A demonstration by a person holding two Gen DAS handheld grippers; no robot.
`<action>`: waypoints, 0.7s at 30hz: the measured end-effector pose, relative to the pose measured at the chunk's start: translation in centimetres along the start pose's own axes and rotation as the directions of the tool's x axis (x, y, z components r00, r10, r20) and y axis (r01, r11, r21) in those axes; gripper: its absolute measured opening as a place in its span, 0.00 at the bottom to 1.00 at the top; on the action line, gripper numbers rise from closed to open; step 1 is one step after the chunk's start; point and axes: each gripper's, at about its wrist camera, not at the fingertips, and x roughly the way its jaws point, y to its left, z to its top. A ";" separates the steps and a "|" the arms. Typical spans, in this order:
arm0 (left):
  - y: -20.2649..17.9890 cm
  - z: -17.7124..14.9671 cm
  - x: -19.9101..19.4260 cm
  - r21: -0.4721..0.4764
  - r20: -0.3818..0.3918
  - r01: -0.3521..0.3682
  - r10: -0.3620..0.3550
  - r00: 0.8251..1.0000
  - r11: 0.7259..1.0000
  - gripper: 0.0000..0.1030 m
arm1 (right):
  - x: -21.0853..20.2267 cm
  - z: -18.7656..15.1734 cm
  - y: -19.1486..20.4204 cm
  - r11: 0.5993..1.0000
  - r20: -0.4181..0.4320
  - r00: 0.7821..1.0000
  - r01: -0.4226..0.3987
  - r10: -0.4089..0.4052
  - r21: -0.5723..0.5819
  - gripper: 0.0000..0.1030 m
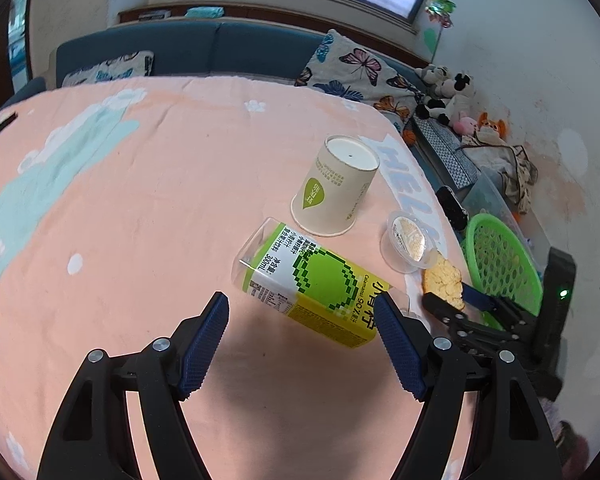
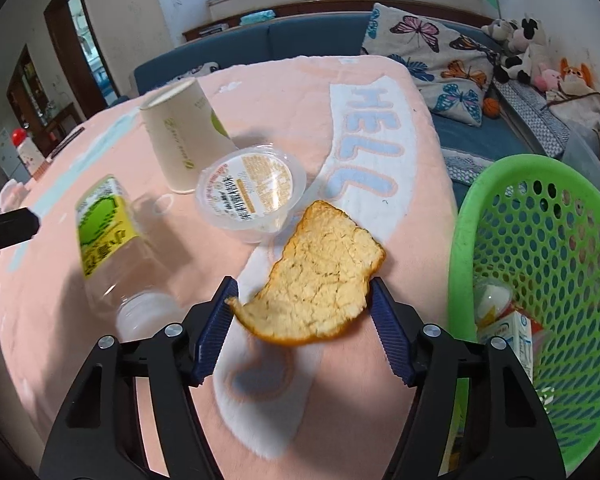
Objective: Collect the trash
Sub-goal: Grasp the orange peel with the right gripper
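My right gripper [image 2: 302,294] is shut on an orange peel [image 2: 320,280] and holds it above the pink tablecloth, left of the green basket [image 2: 460,240]. The peel [image 1: 444,280] and right gripper [image 1: 448,300] also show in the left wrist view. My left gripper [image 1: 302,312] is open and empty, just short of a plastic juice bottle [image 1: 312,276] lying on its side. An upside-down paper cup [image 1: 336,188] and a clear jelly cup [image 1: 408,240] stand beyond it. The right wrist view shows the bottle [image 2: 108,232], paper cup [image 2: 184,136] and jelly cup [image 2: 252,192].
The green basket [image 1: 500,264] sits off the table's right edge and holds a small carton [image 2: 508,336] and other trash. A blue sofa [image 1: 220,48] with butterfly cushions [image 1: 360,72] lies behind. Plush toys [image 1: 448,92] sit at the far right.
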 end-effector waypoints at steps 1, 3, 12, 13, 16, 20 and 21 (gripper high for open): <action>0.0 0.1 0.1 -0.008 -0.001 0.000 0.000 1.000 1.000 0.70 | 0.1 0.1 0.1 1.000 0.004 1.000 0.011 -0.011 -0.005 0.64; 0.0 0.2 0.3 -0.023 -0.002 -0.007 0.007 1.000 1.000 0.70 | 0.4 0.3 0.3 1.000 0.004 1.000 0.025 -0.025 -0.009 0.64; -0.6 0.4 1.3 -0.073 -0.020 -0.009 0.007 1.000 0.997 0.70 | 1.4 0.3 1.0 0.992 -0.015 0.995 0.098 -0.099 -0.081 0.59; -0.8 0.4 1.3 -0.073 -0.020 -0.008 0.006 1.000 0.997 0.70 | 1.4 0.3 0.9 0.992 -0.015 0.995 0.095 -0.097 -0.078 0.59; -1.0 0.5 1.6 -0.073 -0.026 -0.006 0.004 1.000 0.997 0.70 | 1.5 0.4 0.9 0.991 -0.011 0.995 0.101 -0.102 -0.083 0.57; -1.0 0.6 2.3 -0.116 -0.045 -0.009 0.004 0.999 0.993 0.70 | 1.2 0.3 0.7 0.992 0.006 0.995 0.103 -0.103 -0.072 0.51; -1.0 0.6 2.5 -0.131 -0.051 -0.012 0.005 0.999 0.991 0.70 | 0.9 0.2 0.7 0.993 0.010 0.995 0.100 -0.099 -0.066 0.49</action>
